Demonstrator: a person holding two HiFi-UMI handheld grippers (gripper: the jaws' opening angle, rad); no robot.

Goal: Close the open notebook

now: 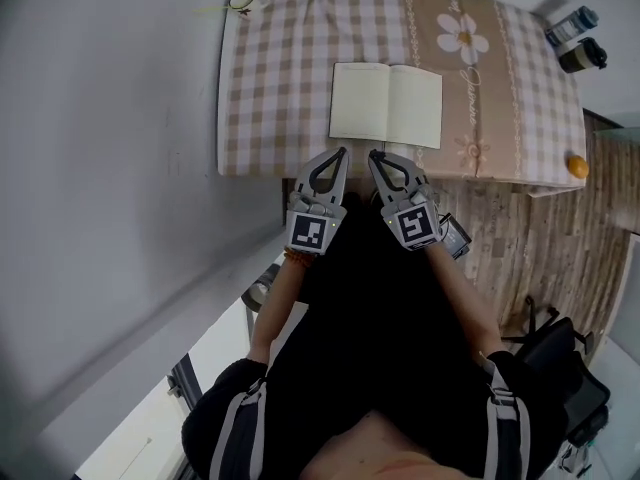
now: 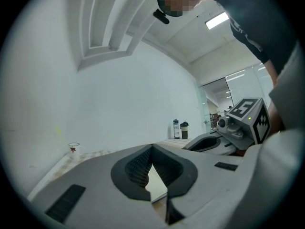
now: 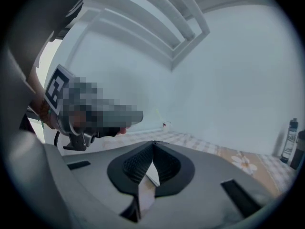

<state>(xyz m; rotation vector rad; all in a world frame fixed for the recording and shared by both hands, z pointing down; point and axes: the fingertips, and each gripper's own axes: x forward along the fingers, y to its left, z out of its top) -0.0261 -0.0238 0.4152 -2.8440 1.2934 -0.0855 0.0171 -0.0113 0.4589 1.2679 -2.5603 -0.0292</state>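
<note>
An open notebook (image 1: 386,104) with blank cream pages lies flat on the checked tablecloth (image 1: 270,78), near the table's front edge. Both grippers hover side by side just short of that edge, pointing at the notebook. My left gripper (image 1: 343,150) is shut with nothing in it, its tips near the notebook's lower left corner. My right gripper (image 1: 372,153) is shut too and empty, tips below the spine. In the left gripper view a strip of notebook page (image 2: 157,182) shows past the closed jaws; in the right gripper view a sliver of the page (image 3: 151,173) shows the same way.
A small white cup (image 1: 243,1) stands at the table's far left corner. Two bottles (image 1: 578,40) stand off the far right corner, and an orange ball (image 1: 577,166) sits at the right front corner. A white wall runs along the left. Wooden floor lies to the right.
</note>
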